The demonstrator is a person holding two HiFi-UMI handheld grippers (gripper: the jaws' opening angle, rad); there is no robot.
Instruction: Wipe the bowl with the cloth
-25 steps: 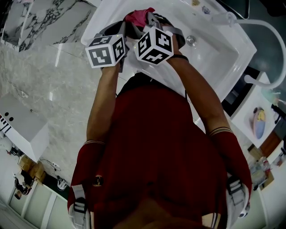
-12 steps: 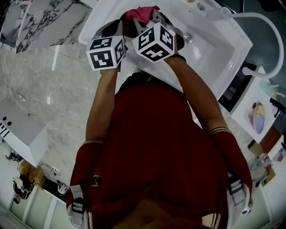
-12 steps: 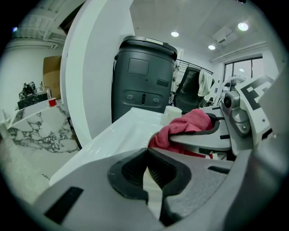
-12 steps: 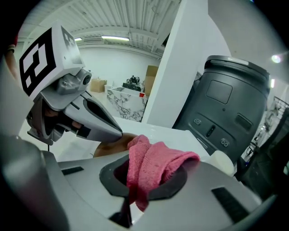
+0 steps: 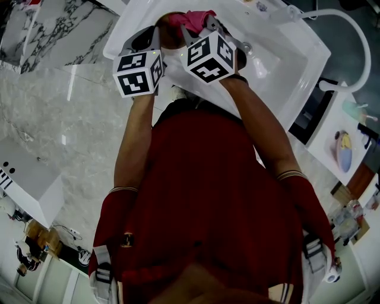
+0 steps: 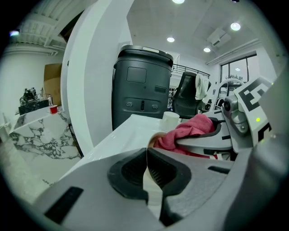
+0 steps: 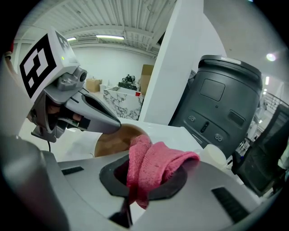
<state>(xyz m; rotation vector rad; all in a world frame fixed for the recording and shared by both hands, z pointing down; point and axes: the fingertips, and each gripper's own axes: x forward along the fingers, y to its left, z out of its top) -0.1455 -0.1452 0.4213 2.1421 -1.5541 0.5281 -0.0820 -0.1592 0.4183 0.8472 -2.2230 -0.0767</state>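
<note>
Over the white sink (image 5: 285, 65) I hold a brown bowl (image 5: 169, 32) with a cream rim. My left gripper (image 5: 154, 34) is shut on that thin rim (image 6: 151, 185). My right gripper (image 5: 202, 24) is shut on a pink cloth (image 5: 193, 18), which bunches out between its jaws (image 7: 153, 164). In the right gripper view the cloth sits at the edge of the bowl's brown inside (image 7: 115, 140), with the left gripper (image 7: 76, 108) just behind it. In the left gripper view the cloth (image 6: 187, 131) lies over the bowl's far edge. Most of the bowl is hidden by the grippers.
A curved white faucet (image 5: 350, 35) arches over the sink's right side, and the drain (image 5: 248, 46) lies close to the right gripper. A marble counter (image 5: 53, 24) lies to the left. A dark grey bin (image 6: 140, 85) and a white cup (image 6: 170, 118) stand behind the sink.
Both grippers, with bowl and cloth, have shifted a little farther over the sink; the cloth has slid slightly to the right along the bowl. Both grips are unchanged.
</note>
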